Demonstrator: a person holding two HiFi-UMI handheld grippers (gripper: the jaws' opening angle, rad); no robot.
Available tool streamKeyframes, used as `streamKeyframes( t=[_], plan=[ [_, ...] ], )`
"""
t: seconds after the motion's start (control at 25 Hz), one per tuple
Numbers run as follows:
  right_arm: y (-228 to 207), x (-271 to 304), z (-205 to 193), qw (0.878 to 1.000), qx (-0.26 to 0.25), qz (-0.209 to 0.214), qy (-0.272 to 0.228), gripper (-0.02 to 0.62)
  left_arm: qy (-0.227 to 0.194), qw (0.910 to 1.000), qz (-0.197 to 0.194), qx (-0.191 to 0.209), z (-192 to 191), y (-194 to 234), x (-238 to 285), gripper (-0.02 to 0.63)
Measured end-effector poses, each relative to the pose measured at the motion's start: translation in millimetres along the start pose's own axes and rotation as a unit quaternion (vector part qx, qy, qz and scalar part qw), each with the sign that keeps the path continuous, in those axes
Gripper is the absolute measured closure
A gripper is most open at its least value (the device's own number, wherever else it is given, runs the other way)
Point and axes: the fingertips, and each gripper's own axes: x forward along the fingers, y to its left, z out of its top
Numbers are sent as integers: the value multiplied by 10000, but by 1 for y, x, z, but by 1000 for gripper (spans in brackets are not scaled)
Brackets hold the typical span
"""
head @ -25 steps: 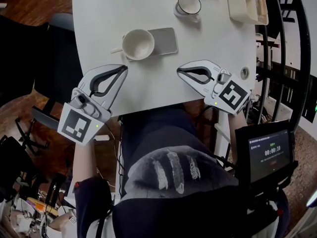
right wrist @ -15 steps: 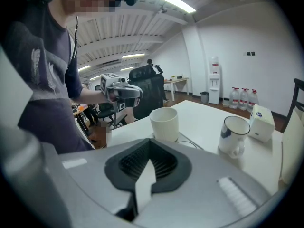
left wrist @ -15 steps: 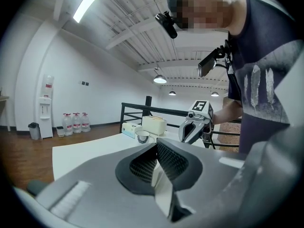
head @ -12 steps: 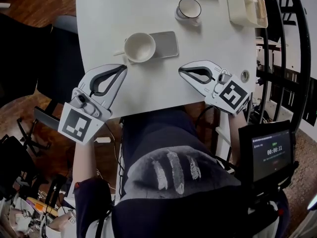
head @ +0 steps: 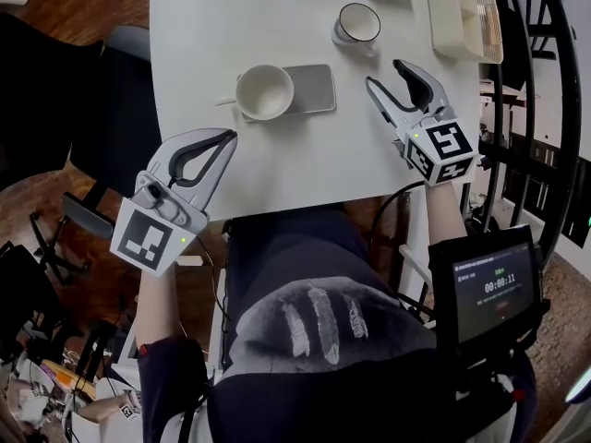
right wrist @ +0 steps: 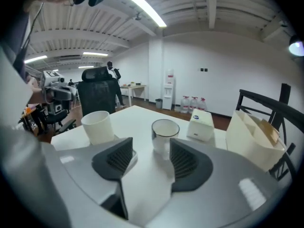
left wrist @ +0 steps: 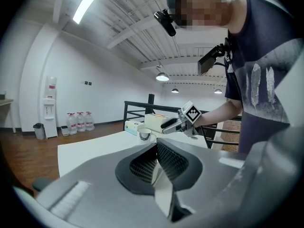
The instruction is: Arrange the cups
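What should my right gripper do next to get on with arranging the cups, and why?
Probably ease the right gripper forward until its jaws straddle the dark-rimmed cup. The jaws are opening with nothing between them, and that cup stands just ahead, in line with the gap but not yet inside it.

A timer reading 00:00:11 glows on the small screen (head: pixel 494 289) mounted at my right side. The line of print above it is too small to read, as is the blue mark on the white box (right wrist: pixel 201 124).
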Motion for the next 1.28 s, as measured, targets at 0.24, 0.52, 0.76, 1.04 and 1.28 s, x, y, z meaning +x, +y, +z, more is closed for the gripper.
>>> streamKeyframes(
  t=[0.24, 0.52, 0.76, 1.04, 1.28],
  plan=[
    [-25, 28, -4, 9995, -154, -219, 175, 360, 27, 9999, 38, -116, 3, -2, -4, 591],
    [-36, 70, -38, 9987, -157, -159, 467, 360, 97, 9998, 56, -169, -16, 7, 8, 591],
    [-39, 73, -40, 9987, -175, -242, 408, 370, 134, 9996, 78, -233, -19, 6, 6, 591],
    [-34, 71, -35, 9991, -270, -170, 277, 522, 223, 9995, 4, -218, -23, 3, 7, 591],
    [-31, 65, -31, 10000, 13, 0, 80, 526, 248, 9993, 42, -279, -23, 4, 6, 591]
  ],
)
